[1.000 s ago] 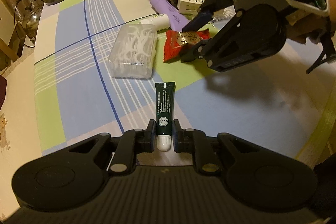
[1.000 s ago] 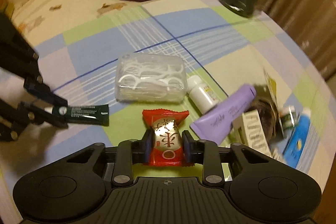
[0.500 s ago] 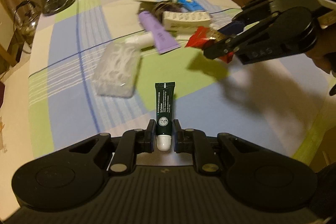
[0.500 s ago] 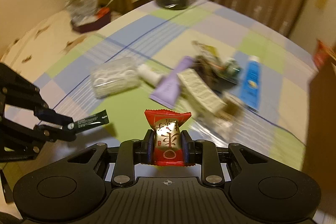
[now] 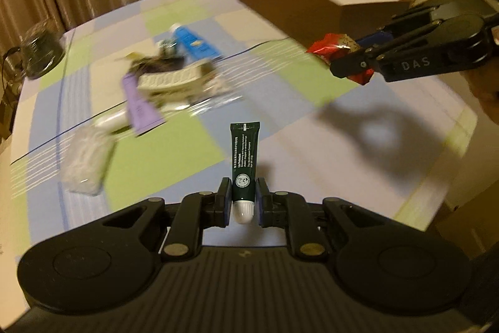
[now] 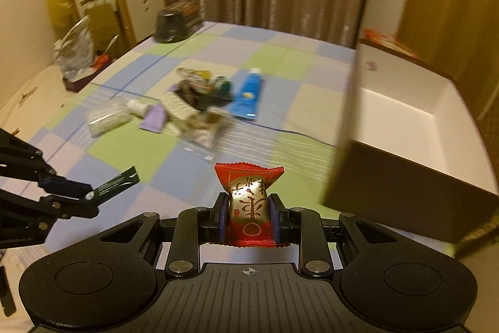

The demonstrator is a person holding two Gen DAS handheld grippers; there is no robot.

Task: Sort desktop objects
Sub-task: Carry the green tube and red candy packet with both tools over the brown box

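My left gripper [image 5: 244, 202] is clamped on a dark green tube [image 5: 244, 164], its white cap toward me, held above the checked tablecloth [image 5: 280, 102]. My right gripper [image 6: 248, 216] is pinched tight around a red and gold candy packet [image 6: 248, 202], lifted clear of the table just left of the near corner of the cardboard box [image 6: 405, 186]. The box sits at the right of the table, brown outside and white inside; the part of its floor I can see holds nothing. Farther off, left of the box, the unsorted pile lies blurred: a blue tube [image 6: 248, 95], a purple tube [image 6: 154, 119], a white carton [image 6: 177, 106] and a clear floss-pick case [image 6: 106, 116].
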